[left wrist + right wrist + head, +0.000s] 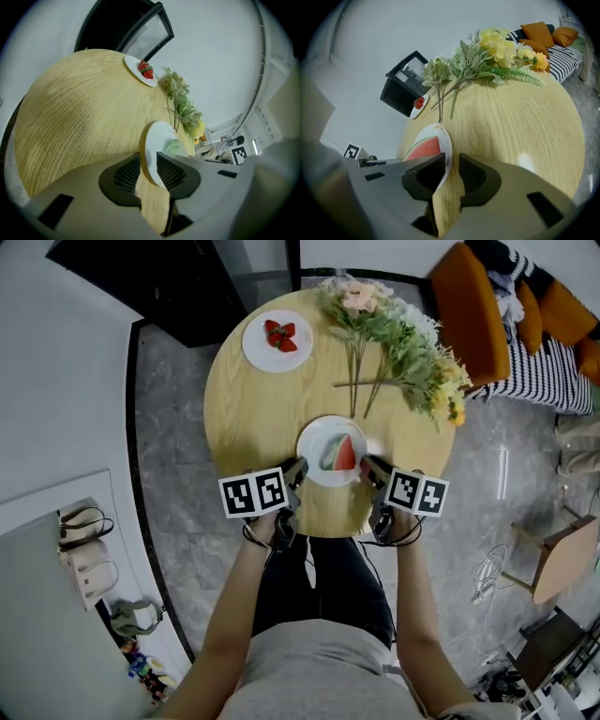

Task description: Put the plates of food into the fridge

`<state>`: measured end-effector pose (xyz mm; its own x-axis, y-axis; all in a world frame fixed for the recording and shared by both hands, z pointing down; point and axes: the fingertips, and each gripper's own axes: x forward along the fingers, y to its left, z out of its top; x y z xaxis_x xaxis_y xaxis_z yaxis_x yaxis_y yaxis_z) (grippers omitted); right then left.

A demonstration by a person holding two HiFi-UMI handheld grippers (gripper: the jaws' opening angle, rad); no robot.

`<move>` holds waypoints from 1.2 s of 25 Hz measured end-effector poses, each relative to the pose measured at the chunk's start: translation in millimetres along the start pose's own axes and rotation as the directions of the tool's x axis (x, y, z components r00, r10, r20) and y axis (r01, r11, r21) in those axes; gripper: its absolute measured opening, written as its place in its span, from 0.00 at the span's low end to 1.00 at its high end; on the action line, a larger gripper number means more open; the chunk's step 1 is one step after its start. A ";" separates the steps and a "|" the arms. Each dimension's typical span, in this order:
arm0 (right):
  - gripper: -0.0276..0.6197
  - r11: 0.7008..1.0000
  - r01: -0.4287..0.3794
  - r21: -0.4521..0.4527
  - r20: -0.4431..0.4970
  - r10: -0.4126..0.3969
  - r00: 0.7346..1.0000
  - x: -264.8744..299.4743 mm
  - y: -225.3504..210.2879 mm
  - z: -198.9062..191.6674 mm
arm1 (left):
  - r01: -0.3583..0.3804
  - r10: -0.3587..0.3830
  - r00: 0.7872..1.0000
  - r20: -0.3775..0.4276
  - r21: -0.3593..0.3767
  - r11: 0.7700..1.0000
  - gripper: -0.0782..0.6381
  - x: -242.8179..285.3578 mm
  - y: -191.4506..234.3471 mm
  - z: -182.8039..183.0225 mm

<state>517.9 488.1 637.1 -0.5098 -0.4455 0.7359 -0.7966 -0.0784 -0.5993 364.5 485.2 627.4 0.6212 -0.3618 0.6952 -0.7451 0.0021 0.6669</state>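
Note:
A white plate [319, 439] with a watermelon slice [345, 454] lies near the front edge of the round wooden table [253, 418]. My left gripper [298, 471] grips its left rim and my right gripper [367, 468] its right rim. In the left gripper view the plate [157, 136] runs edge-on between the pads of the left gripper [147, 171]. The right gripper view shows the plate [446, 140], the watermelon slice [423, 147] and the right gripper [451, 171] shut on the rim. A second plate [261, 351] with strawberries sits at the far left.
A bunch of artificial flowers [403, 343] lies across the table's far right. A dark cabinet with a glass door [169, 277] stands beyond the table. An orange sofa [478, 315] is at the back right, a wooden stool [562, 559] at the right.

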 end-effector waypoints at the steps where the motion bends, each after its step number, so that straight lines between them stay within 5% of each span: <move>1: 0.19 1.000 -0.005 0.008 -0.003 0.005 1.000 0.4 -0.6 0.1 | 0.003 -0.003 1.000 0.000 -0.004 1.000 0.24 1.2 -0.7 0.3; 14: 0.19 0.973 -0.151 0.176 -0.059 0.164 0.985 6.2 11.4 -4.0 | -0.010 0.010 1.000 0.001 -0.043 0.999 0.24 7.4 -1.7 2.3; 21: 0.11 0.951 -0.147 0.272 -0.034 0.163 0.986 9.0 7.6 -4.6 | -0.023 0.027 0.999 0.040 -0.104 0.994 0.23 7.3 -0.3 4.3; 30: 0.11 0.959 -0.134 0.249 -0.024 0.145 0.989 3.5 11.8 -6.6 | -0.014 0.025 0.997 0.068 -0.153 0.988 0.17 0.5 0.6 3.9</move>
<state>504.5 491.6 634.6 -0.6274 -0.4306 0.6488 -0.6147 -0.2376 -0.7521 363.5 481.4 627.1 0.5847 -0.4237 0.6918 -0.7080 0.1497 0.6901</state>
